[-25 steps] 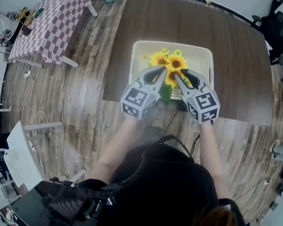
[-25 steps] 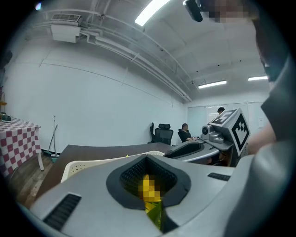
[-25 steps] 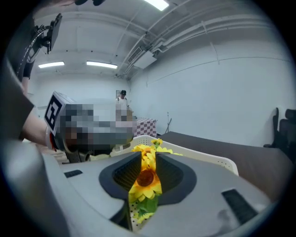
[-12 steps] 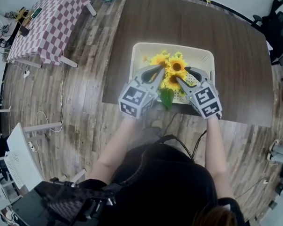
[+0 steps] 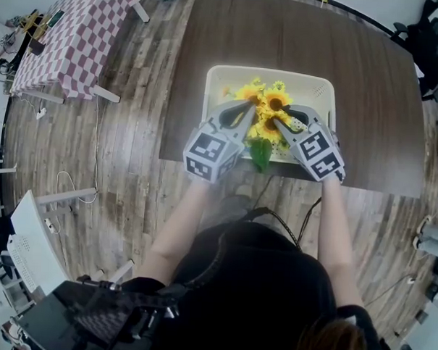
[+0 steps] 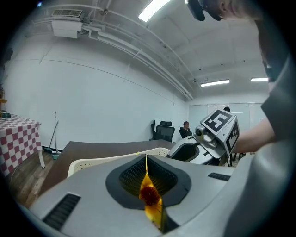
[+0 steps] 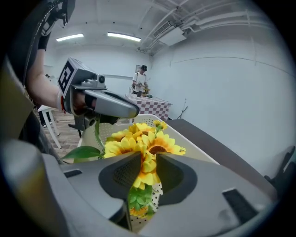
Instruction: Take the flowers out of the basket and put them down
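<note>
Beneath the basket (image 5: 221, 82) spreads the dark table (image 5: 368, 83), bare on every side of the basket, so no flower has been set down yet. Inside the basket the bunch of sunflowers (image 5: 271, 100) fills the near half, one green leaf (image 5: 261, 152) hanging over the near rim. Over the basket's near edge the left gripper (image 5: 245, 111) has its jaws pressed almost together, pinching a yellow bloom with a red-brown centre (image 6: 149, 194). Beside it, also above the basket, the right gripper (image 7: 148, 158) is closing, with a sunflower head wedged between its pads and petals touching both. By my reading the grasp is nearly made; lifting the bunch clear of the basket and laying it outside remain.
</note>
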